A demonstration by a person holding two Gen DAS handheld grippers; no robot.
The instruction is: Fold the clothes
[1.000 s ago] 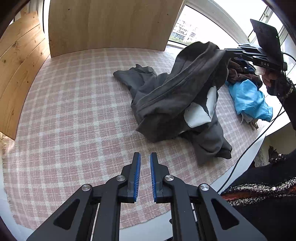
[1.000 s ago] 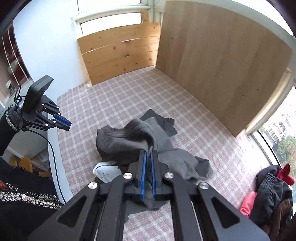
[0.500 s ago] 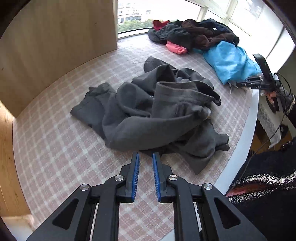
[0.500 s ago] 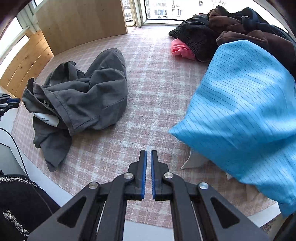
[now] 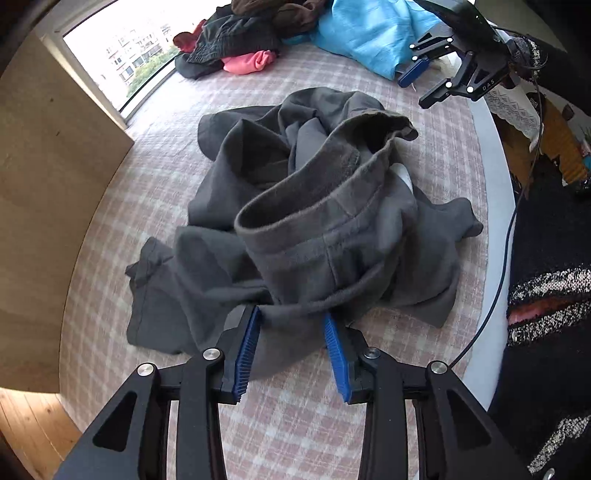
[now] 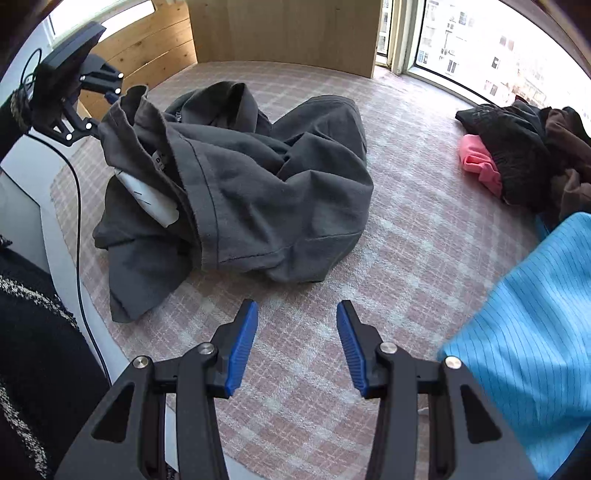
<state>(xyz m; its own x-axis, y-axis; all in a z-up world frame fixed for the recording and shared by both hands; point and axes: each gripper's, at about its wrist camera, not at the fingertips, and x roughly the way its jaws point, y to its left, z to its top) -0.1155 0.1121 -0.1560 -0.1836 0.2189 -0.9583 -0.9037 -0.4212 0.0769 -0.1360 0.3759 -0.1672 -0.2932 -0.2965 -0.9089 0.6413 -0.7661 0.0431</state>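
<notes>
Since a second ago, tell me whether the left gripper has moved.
Yes. The left gripper has closed in on the grey garment, jaws now open around its near edge; before, it hung back over the checked cloth.

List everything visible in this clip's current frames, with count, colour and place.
Grey garment: one, dark grey, crumpled mid-cloth, a white pocket lining showing.
Blue garment: one, light blue, striped, right side of the cloth.
Clothes pile: one heap, black, brown, pink, by the window.
Cloth: one, pink-white check, under everything.
Wood panels: light wood, along the far edge.
Left gripper: open, fingers either side of a grey garment fold.
Right gripper: open, over bare cloth.
</notes>
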